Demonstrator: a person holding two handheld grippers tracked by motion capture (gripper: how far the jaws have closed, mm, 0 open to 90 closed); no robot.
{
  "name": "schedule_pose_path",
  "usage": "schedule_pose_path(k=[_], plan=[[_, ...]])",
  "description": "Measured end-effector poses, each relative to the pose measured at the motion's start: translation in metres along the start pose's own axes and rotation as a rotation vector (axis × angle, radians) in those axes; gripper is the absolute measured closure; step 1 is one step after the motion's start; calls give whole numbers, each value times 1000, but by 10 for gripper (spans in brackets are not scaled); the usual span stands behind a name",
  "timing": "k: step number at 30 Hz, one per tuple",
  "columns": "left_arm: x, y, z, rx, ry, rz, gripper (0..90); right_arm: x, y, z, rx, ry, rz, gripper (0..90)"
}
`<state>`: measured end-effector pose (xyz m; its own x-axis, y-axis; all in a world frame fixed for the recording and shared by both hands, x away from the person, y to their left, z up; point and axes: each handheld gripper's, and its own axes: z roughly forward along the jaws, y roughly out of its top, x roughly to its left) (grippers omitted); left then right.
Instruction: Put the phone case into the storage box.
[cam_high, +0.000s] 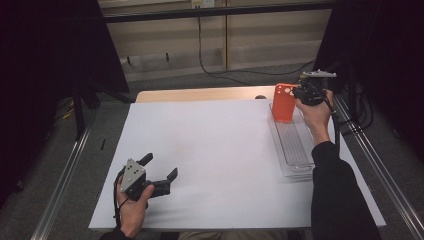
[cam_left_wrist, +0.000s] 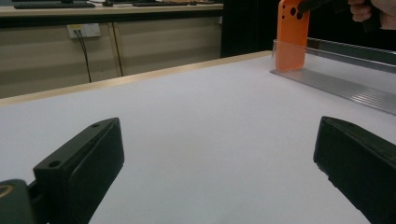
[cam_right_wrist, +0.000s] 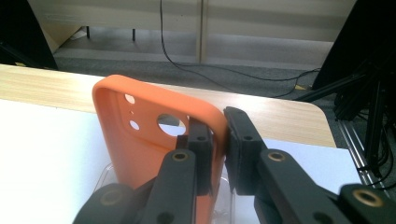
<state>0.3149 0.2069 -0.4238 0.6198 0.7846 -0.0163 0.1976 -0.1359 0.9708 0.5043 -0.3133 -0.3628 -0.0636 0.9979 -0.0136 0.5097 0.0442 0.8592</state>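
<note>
At the upper right of the high view, the right gripper (cam_high: 299, 93) clamps the edge of an orange phone case (cam_high: 283, 102) — upright over the far end of a clear tray (cam_high: 295, 150). The left gripper (cam_high: 161, 170), lower left, rests on the white table (cam_high: 215, 150) with jaws wide apart — nothing between them.

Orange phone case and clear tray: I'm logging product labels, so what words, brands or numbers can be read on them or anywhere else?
None can be read.
Orange phone case: plain, only camera cut-outs.
Clear tray: ribbed, no label.
Wall socket plate: too small and blurred to tell.
</note>
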Motion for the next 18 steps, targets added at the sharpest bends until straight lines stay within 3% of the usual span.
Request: schedule_pose_path(k=[18], plan=[[0, 0, 1, 6, -9, 9, 18, -1, 2, 8, -8, 7, 26, 800]])
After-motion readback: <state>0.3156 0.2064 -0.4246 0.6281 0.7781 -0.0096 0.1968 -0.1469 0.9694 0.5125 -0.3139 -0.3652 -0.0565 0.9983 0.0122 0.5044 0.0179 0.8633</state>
